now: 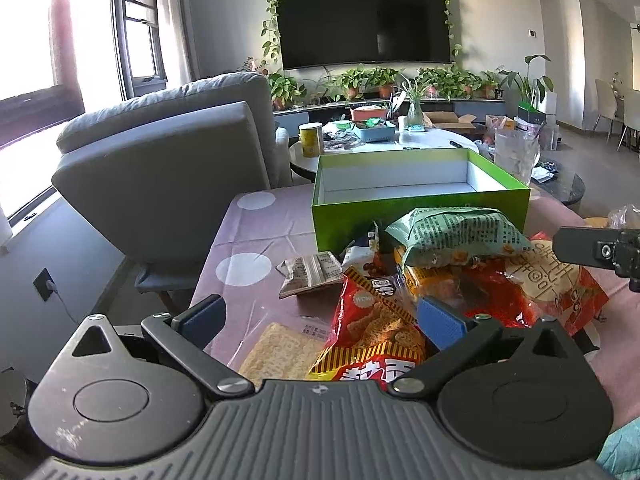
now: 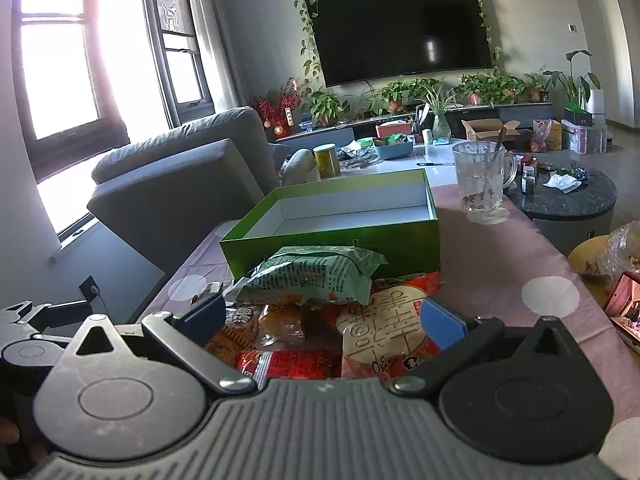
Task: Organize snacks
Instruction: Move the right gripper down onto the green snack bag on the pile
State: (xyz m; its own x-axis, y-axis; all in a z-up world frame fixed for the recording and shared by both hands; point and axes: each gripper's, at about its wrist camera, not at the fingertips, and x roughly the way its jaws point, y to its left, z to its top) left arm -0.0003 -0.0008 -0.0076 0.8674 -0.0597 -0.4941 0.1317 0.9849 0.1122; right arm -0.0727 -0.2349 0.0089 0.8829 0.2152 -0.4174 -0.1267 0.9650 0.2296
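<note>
A pile of snack bags lies on the pink dotted tablecloth in front of an open green box (image 1: pixel 420 212) (image 2: pixel 332 240) with a white, bare inside. On top of the pile rests a pale green bag (image 1: pixel 460 236) (image 2: pixel 312 276). Under it are a red noodle bag (image 1: pixel 376 336), a red bag with a round cracker picture (image 1: pixel 560 280) (image 2: pixel 384 332) and a small grey-brown packet (image 1: pixel 310 274). My left gripper (image 1: pixel 320 320) hovers open over the red noodle bag. My right gripper (image 2: pixel 324 316) hangs open over the pile, holding nothing; part of it shows in the left wrist view (image 1: pixel 600 250).
A clear glass mug (image 2: pixel 480 180) stands right of the box. A grey armchair (image 1: pixel 168 168) sits left of the table. Behind are a white coffee table with a yellow can (image 1: pixel 311 139), a dark round table (image 2: pixel 568 196), and a yellow bowl with a plastic bag (image 2: pixel 616 256) at right.
</note>
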